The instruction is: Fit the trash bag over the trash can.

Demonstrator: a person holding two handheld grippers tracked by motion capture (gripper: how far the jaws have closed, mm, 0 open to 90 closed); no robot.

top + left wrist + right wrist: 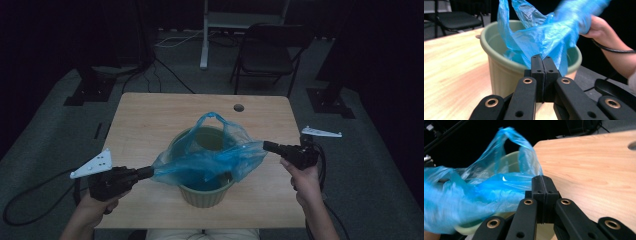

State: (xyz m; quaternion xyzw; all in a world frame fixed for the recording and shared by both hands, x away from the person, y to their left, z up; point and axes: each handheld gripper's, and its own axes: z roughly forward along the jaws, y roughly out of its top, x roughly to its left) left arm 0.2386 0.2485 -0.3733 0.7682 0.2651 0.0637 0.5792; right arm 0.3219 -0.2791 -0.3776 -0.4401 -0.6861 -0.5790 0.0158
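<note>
Bag (pixel 215 160), thin blue plastic, was being stretched over the green bucket (pixel 206 192) mid-table, clamped at opposite edges by the left gripper (pixel 150 172) and right gripper (pixel 266 145) (both jaws pinched tight). Next it probably needed pulling down around the rim. Nothing was blocking on the table (pixel 145 125); a folding chair (pixel 272 50) was parked well behind.

Bags: one blue plastic bag (pixel 210 157), over the pot
Pots: one green pot (pixel 206 192)
Chairs: apparently one folding chair (pixel 272 52), beyond the pot

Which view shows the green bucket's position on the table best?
The high view: the green bucket stands near the table's front edge, lined by the blue bag. The left gripper view shows its rim and ribbed wall close up; the right gripper view shows little of it behind plastic.
</note>
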